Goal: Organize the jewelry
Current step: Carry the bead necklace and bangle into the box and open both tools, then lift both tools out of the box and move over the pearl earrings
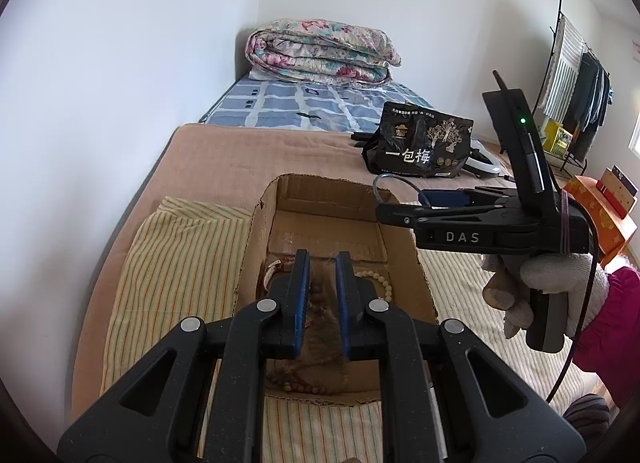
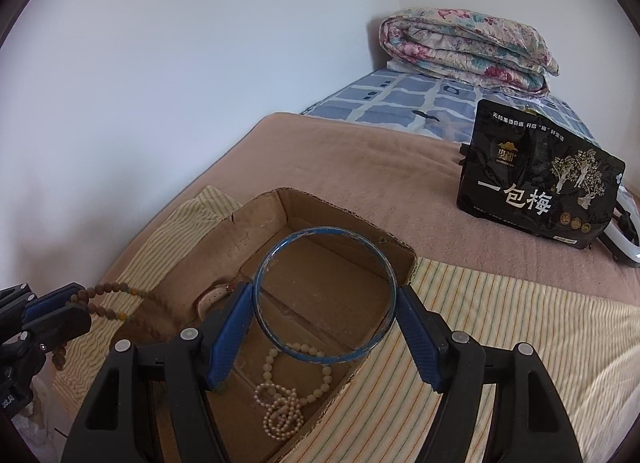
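Taking the cardboard box (image 2: 224, 231) as the landmark, here is how your work stands, left to right.

Your left gripper (image 2: 78, 305), at the box's left wall, has its jaws nearly closed and pinching a strand of brown wooden beads (image 2: 116, 288). The strand trails from the blue pads over the wall and hangs down into the box. From the left wrist camera the same gripper (image 1: 322, 263) sits directly above the box interior, with the brown beads (image 1: 316, 295) dangling between its fingers.

Inside the box, a perforated watch strap (image 2: 214, 297) lies against the left wall, only partly visible. A cream pearl necklace (image 2: 280, 407) lies coiled on the floor at the near end.

Your right gripper (image 2: 326, 297) is spread wide and clamped on a blue bangle (image 2: 320, 233). Each pad presses an opposite side of the ring. The bangle is held above the box's middle, roughly flat, clear of the floor.

The box rests on a striped cloth (image 2: 500, 303), which lies on a tan blanket (image 2: 360, 167). Beyond the box, to its right, a black snack bag (image 2: 536, 183) stands on the blanket. A folded floral quilt (image 2: 464, 47) lies farther back.

Your right hand, in a white knit glove (image 1: 560, 279), is to the right of the box.
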Demonstrator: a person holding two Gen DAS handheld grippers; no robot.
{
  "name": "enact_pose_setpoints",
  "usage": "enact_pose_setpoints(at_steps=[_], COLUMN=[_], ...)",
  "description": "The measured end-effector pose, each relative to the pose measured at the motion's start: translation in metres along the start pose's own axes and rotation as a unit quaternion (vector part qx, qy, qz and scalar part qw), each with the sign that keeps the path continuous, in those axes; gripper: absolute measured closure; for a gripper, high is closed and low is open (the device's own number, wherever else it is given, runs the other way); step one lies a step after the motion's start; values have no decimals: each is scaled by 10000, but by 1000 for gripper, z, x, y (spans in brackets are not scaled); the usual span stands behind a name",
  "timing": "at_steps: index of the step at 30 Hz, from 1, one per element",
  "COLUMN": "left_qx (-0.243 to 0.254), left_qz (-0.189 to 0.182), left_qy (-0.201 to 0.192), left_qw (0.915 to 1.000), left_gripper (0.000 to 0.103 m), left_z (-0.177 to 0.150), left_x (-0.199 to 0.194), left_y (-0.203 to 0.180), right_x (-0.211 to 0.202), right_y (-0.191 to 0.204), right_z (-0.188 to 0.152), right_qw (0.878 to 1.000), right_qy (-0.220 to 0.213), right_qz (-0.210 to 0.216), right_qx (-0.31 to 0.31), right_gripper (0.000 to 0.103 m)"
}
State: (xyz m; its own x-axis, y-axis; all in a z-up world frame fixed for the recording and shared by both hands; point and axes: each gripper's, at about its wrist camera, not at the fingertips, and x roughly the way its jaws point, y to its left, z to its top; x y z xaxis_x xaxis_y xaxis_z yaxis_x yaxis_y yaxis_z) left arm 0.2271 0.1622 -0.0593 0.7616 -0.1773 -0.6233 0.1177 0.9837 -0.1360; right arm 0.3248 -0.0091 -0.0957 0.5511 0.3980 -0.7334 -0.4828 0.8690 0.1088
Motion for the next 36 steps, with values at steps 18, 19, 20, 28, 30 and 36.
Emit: enact_pose_setpoints(at_steps=[18, 19, 20, 28, 30, 36], left_qx=[57, 61, 55, 67, 79, 132], left_qz=[162, 159, 155, 156, 157, 164], left_qy=[-13, -16, -17, -46, -64, -128], left_qw=[9999, 9999, 9999, 9998, 9998, 9997], left_gripper=[55, 55, 55, 55, 55, 55], left_z=[-4, -4, -4, -3, -1, 4], left_x=[2, 2, 1, -2, -5, -14], left_y=[-2, -2, -2, -6, -9, -16], right_x=[-13, -13, -14, -24, -27, -40], right_y=[-1, -1, -2, -3, -4, -7], right_z=[-3, -3, -4, -4, -4, -5], right_qw=[9997, 9997, 9996, 9994, 9993, 9989], right_qy=[-121, -123, -128, -188, -207, -293], right_qz=[-227, -230, -236, -290, -317, -356], right_qx=[17, 19, 21, -7, -21, 13], right_gripper=[6, 6, 6, 6, 6, 5])
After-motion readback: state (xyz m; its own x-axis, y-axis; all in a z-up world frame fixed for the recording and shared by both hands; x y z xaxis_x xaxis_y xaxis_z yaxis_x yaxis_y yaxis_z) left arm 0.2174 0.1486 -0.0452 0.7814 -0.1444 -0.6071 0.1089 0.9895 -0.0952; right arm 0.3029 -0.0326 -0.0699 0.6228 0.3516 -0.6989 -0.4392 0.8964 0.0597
